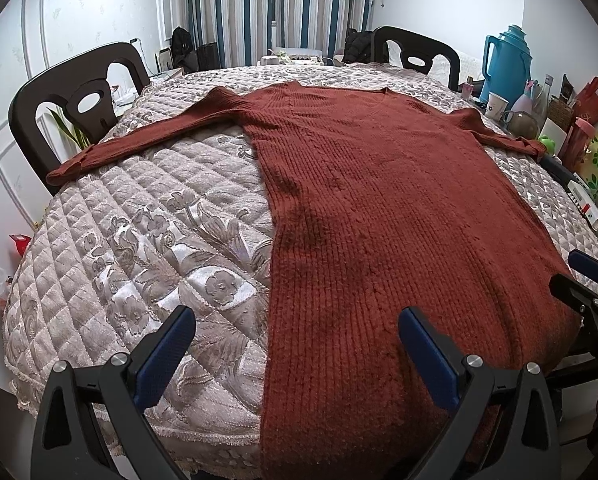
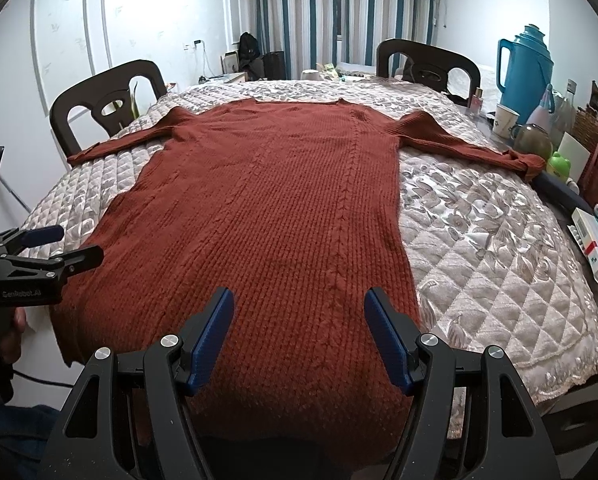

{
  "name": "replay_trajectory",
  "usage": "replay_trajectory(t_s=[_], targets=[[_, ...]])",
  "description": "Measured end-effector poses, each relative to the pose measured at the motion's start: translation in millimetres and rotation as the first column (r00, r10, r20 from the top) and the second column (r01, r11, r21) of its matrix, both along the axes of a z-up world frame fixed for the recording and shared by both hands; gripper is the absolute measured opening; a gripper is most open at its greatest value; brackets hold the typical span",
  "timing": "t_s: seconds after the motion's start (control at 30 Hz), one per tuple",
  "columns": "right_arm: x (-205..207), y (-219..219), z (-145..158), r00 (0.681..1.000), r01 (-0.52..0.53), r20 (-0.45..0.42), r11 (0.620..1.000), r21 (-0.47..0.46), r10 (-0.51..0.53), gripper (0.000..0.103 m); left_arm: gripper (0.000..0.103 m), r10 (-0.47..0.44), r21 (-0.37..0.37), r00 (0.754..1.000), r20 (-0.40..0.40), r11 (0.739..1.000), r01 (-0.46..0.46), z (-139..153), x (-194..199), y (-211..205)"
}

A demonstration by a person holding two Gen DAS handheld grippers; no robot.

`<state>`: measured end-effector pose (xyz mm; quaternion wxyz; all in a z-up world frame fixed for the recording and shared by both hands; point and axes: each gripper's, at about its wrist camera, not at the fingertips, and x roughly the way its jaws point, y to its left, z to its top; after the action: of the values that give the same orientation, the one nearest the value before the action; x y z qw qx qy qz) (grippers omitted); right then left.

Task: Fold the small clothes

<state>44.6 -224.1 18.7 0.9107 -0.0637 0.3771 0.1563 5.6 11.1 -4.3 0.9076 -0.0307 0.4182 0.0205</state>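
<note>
rust sweater (image 2: 267, 208) spread flat under the gaping right tool (image 2: 299, 312).

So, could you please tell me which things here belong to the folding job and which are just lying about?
For the job:
sweater, spread flat, unfolded
left gripper, jaws open
right gripper, jaws open
quilted table cover it lies on

Lying about:
blue flask
cup
chairs
boxes at the right edge

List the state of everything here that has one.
Sweater: spread flat, unfolded, sleeves out to both sides.
Left gripper: open, empty, at the hem.
Right gripper: open, empty, at the hem.
Thermos: upright, lid on.
Curtains: drawn shut.
</note>
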Motion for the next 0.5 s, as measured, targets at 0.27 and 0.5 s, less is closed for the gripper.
replay_trajectory(t_s=[0.27, 0.5], targets=[[10.4, 16.7, 2.8, 0.999, -0.04, 0.011, 0.999, 0.01, 0.039, 0.068, 0.102, 0.019, -0.024, 1.0, -0.001, 1.0, -0.019, -0.5, 8.4, 14.2], [25.8, 38.5, 6.5, 0.996, -0.089, 0.029, 0.996, 0.026, 0.088, 0.068, 0.102, 0.073, -0.122, 0.997, -0.007, 0.99, -0.073, -4.0, 19.7, 46.1]])
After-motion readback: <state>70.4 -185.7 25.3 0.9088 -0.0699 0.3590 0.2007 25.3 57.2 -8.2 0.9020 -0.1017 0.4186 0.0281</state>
